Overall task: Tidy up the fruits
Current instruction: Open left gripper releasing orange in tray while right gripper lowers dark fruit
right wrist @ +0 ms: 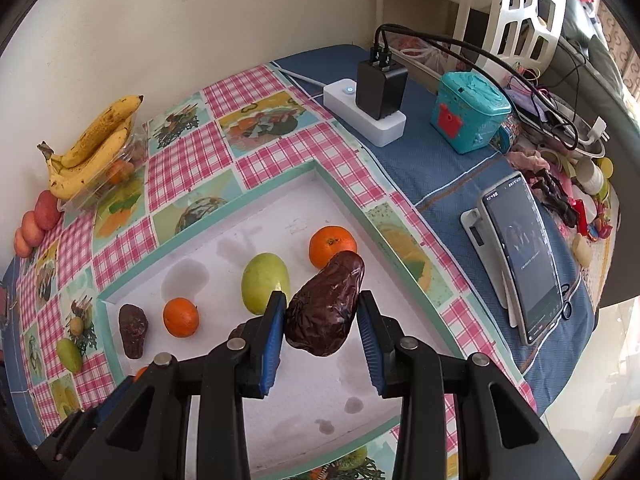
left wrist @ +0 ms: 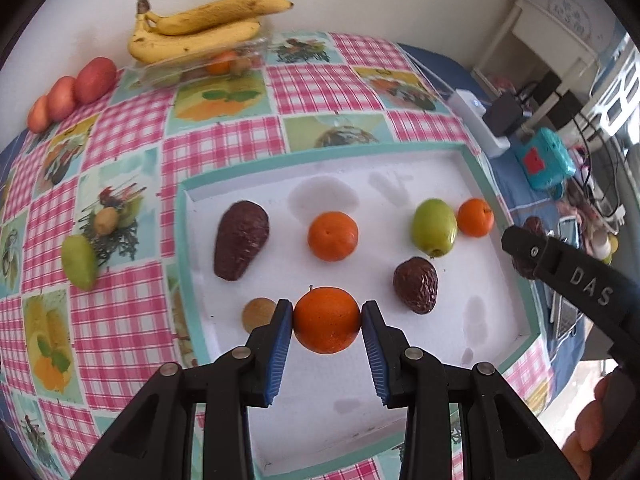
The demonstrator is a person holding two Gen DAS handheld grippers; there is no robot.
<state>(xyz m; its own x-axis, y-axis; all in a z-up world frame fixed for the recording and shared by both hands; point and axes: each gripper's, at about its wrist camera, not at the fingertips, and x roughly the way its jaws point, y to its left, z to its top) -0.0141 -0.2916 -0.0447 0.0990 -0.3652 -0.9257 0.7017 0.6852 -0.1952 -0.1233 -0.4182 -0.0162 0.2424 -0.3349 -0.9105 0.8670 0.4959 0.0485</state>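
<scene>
The only lettering I can read is "DAS", raised on the black arm of the right gripper (left wrist: pixel 516 240) at the right edge of my left wrist view. The phone screen (right wrist: pixel 524 256) shows text too small to read.

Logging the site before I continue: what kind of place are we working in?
Most likely a lived-in home room, not a lab. A table under a fruit-print checked tablecloth stands against a plain wall, with a power strip and charger, a propped-up phone and household clutter beside the white tray.
</scene>
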